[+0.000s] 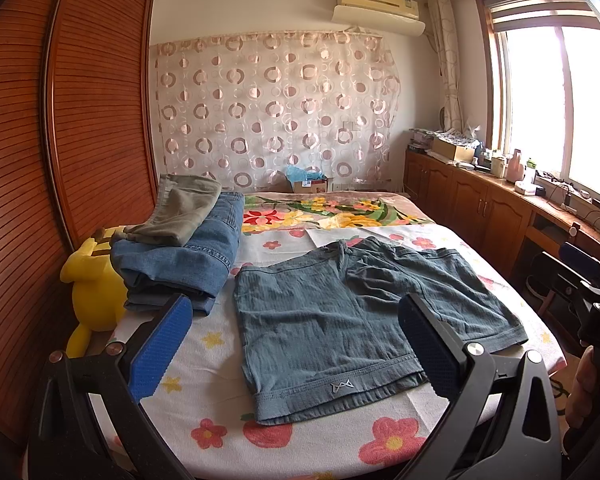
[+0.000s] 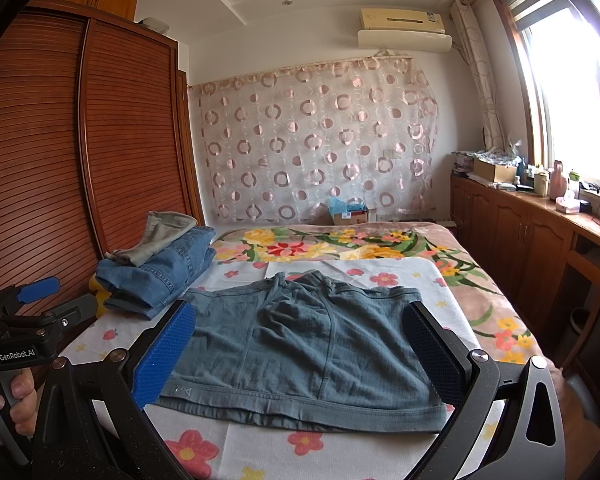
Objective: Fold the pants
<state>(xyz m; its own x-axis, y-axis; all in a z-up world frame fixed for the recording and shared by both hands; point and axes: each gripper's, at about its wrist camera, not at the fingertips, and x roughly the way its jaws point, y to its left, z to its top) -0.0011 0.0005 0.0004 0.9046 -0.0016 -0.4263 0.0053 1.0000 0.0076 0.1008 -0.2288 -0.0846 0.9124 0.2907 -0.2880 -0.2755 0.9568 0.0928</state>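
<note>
While shorts (image 1: 364, 304) lie flat, waistband far | left claw (image 1: 296, 344) wide | right claw (image 2: 300, 348) wide

Two wrist fisheye views from the foot of a bed (image 1: 220, 432), both facing the far curtain (image 1: 276, 108).

Left wrist view looks down its fingers (image 1: 160, 348) from close by, shorts (image 1: 340, 316) centre frame. Right wrist view sits lower and nearer, shorts (image 2: 300, 356) filling the lower centre. Both share the wardrobe (image 1: 80, 120) at left and window (image 1: 560, 100) at right.
</note>
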